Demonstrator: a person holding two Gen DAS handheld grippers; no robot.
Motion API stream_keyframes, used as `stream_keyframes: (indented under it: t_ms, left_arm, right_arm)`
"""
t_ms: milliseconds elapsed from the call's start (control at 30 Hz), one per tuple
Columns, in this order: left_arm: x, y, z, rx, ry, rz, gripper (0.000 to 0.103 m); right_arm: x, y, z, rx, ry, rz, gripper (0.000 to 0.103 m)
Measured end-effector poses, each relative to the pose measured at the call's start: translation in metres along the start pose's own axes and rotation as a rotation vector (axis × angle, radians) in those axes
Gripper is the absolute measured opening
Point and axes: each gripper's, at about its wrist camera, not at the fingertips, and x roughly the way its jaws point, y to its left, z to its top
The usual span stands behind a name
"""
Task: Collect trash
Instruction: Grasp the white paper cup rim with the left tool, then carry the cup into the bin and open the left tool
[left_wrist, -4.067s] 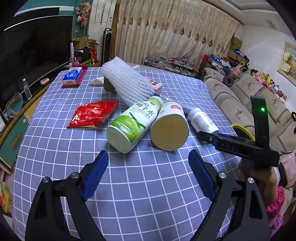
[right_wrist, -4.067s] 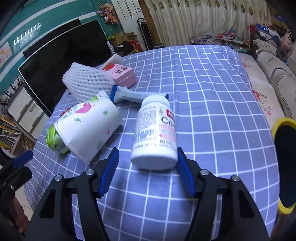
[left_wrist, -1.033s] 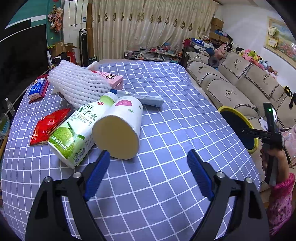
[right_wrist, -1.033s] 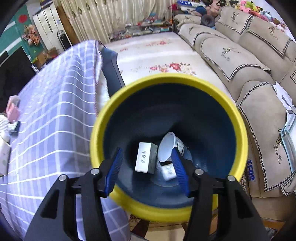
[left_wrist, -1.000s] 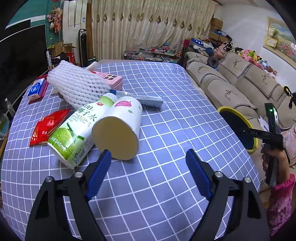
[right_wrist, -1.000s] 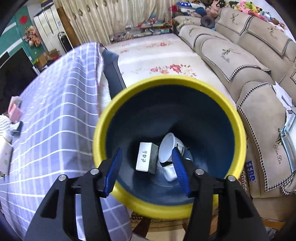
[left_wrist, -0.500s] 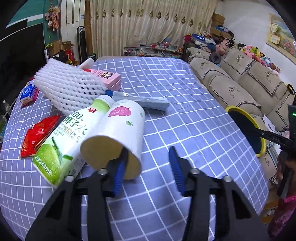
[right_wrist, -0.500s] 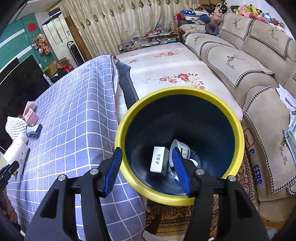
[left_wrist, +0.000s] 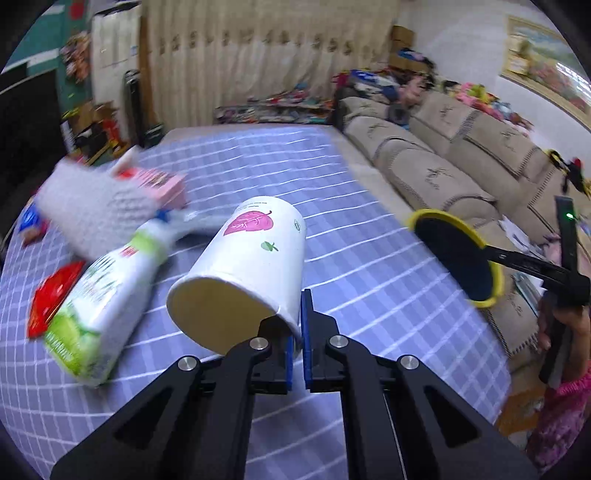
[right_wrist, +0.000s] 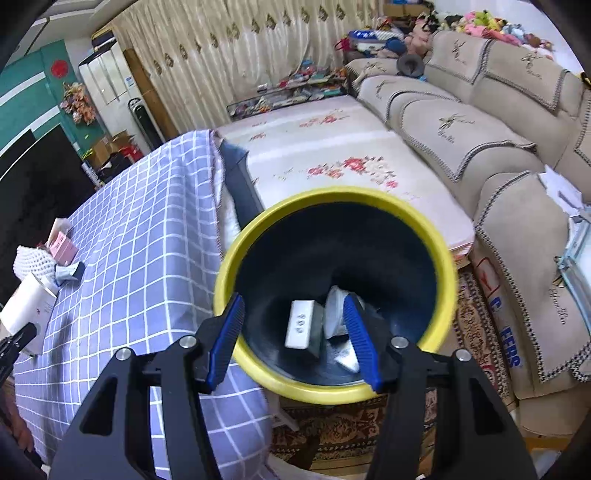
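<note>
checked table (left_wrist: 369, 266), green bottle (left_wrist: 99, 295), red packet (left_wrist: 51, 295)

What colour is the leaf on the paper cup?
Pink, on the white paper cup; clearest in the left wrist view.

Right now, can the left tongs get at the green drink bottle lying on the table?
Probably not yet: the left tongs have just closed on the rim of the paper cup. The bottle lies right beside it, nothing on top, but the cup must go first.

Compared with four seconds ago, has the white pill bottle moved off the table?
Yes. The pill bottle now lies inside the yellow-rimmed bin beside the checked table, next to a small white box.
</note>
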Motion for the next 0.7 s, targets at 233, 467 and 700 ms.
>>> stream_keyframes:
  t_ms: [233, 467, 700]
  left_arm:
    - [0.024, -0.075, 0.036, 0.128, -0.002, -0.144, 0.004]
    - [0.068, -0.165, 0.067, 0.268, 0.067, -0.280, 0.004]
    - [0.118, -0.241, 0.077, 0.380, 0.142, -0.321, 0.005]
  right_arm:
    - [-0.022, -0.029, -0.004, 0.034, -0.041, -0.067, 0.053]
    - [-0.049, -0.071, -0.013, 0.096, -0.072, -0.137, 0.054]
    - [-0.057, -0.100, -0.016, 0.151, -0.080, -0.159, 0.055]
